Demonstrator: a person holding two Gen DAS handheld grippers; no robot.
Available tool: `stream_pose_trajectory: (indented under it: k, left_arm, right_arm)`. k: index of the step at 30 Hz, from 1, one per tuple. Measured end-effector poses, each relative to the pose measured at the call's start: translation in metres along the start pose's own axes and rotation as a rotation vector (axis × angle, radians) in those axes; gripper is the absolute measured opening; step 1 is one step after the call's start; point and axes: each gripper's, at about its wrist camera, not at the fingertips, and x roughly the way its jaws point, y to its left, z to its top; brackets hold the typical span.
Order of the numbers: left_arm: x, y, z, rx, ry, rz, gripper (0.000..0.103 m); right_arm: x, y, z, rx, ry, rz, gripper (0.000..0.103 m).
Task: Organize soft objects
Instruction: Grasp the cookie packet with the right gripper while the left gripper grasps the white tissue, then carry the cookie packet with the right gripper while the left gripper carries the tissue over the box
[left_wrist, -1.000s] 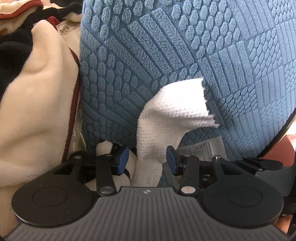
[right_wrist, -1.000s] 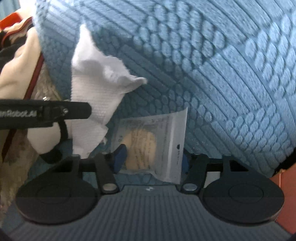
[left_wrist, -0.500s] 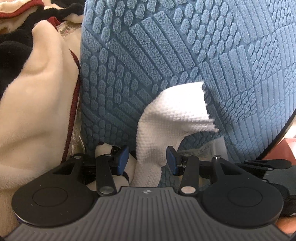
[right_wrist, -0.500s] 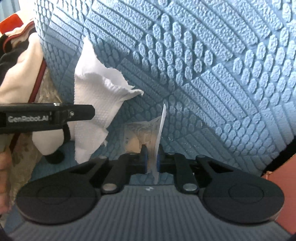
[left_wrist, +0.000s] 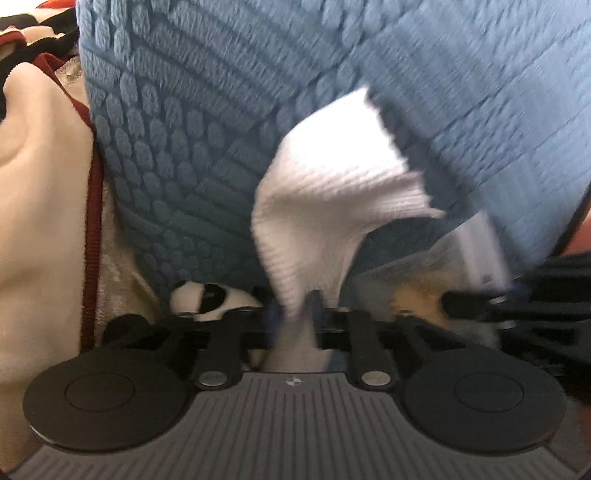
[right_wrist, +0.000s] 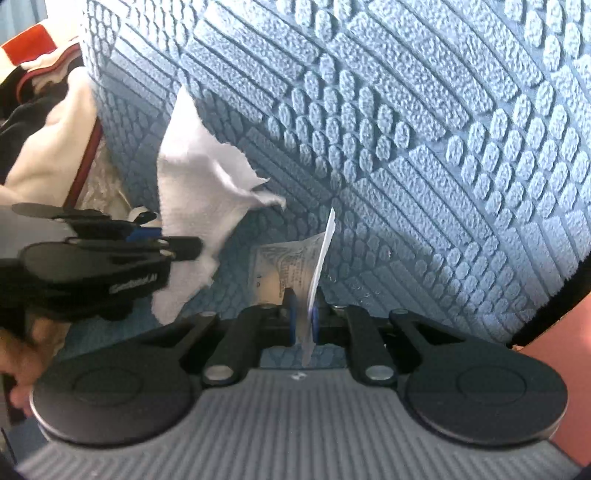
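Soft-goods lot: we hold two items, one in each gripper, against a blue cushion

From the left we list a cream fleece with dark red piping (left_wrist: 40, 192), bunched beside the blue textured cushion (left_wrist: 207, 122) that fills most of both views; a small black-and-white plush piece (left_wrist: 212, 295) peeks out at the cushion's foot; our left gripper (left_wrist: 295, 314) has just closed and now pinches the lower end of the white waffle-weave cloth (left_wrist: 332, 192), whose free corner stands up against the cushion; to its right lies the clear packet (right_wrist: 291, 266) with a tan content, which our right gripper (right_wrist: 303, 317) clamps by its edge, jaws nearly together, the packet upright and touching the cushion; at far right we note an orange-red surface (right_wrist: 554, 332)
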Motion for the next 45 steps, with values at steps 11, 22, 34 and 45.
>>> stream_pose_trajectory:
  k: [11,22,34,45]
  left_arm:
    - [0.0,0.009,0.016,-0.094,0.017,-0.011,0.006]
    - [-0.045,0.0,0.027,-0.165,0.016,-0.075,0.006]
    - [-0.099,-0.006,-0.004,-0.214,0.014,-0.108,0.006]
    - [-0.159,-0.017,-0.059,-0.231,0.01,-0.12,0.006]
  right_arm:
    - [-0.025,0.001,-0.007,0.002,-0.022,-0.026,0.011]
    - [-0.079,0.003,-0.012,-0.017,-0.059,-0.05,0.011]
    - [-0.126,0.007,-0.038,0.009,-0.081,-0.047,0.01]
    - [-0.16,0.007,-0.069,0.043,-0.111,-0.059,0.01]
